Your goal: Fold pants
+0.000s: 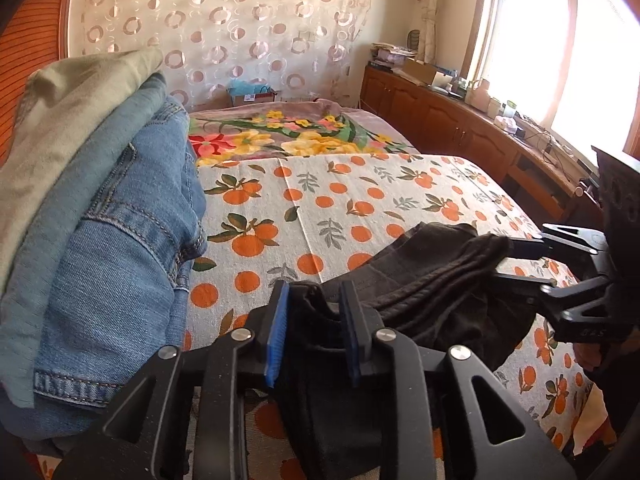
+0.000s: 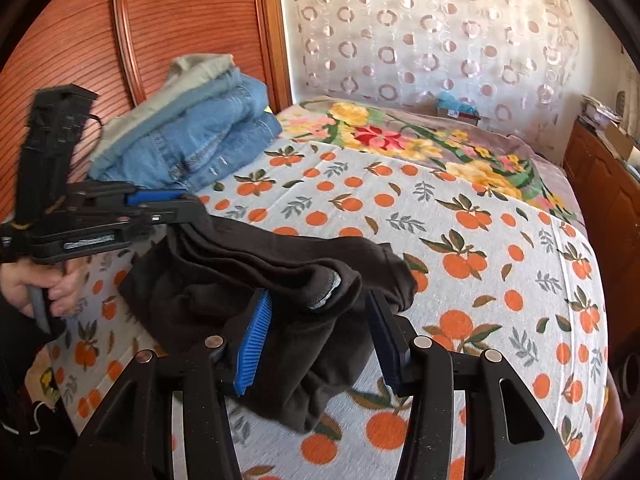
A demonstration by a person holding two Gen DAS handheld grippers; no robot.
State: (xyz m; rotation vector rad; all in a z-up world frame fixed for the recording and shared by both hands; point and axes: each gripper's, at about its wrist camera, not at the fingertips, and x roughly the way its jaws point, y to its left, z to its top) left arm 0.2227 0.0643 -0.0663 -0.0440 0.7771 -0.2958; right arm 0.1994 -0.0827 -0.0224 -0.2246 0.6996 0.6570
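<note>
Nearest: left gripper (image 1: 314, 330), jaws apart, blue pads either side of a bunched end of the dark pants (image 1: 432, 280); cloth sits between the pads, the left pad clear of it, so a loose straddle, not a clamp; right gripper (image 2: 320, 338) likewise parted, a rolled edge of the pants lying between its pads with a gap showing at the right-hand pad; neither looks to be pinching.

Pants lie folded on the orange-print sheet (image 2: 460, 216), near the bed's front edge; their long axis runs from one gripper across to the other, so each tool is at one short end; the bundle is directly ahead of and below both. Either hand is equally near; judged next step is tidying or shifting the bundle, likely toward the stack.

Further off, to the left: stack of folded jeans (image 2: 212, 136) with a pale green garment on top; beyond, the floral blanket (image 1: 280, 136); then curtain and window.

Writing: small raised letters on the right gripper's side, not legible; no brand readable elsewhere.
</note>
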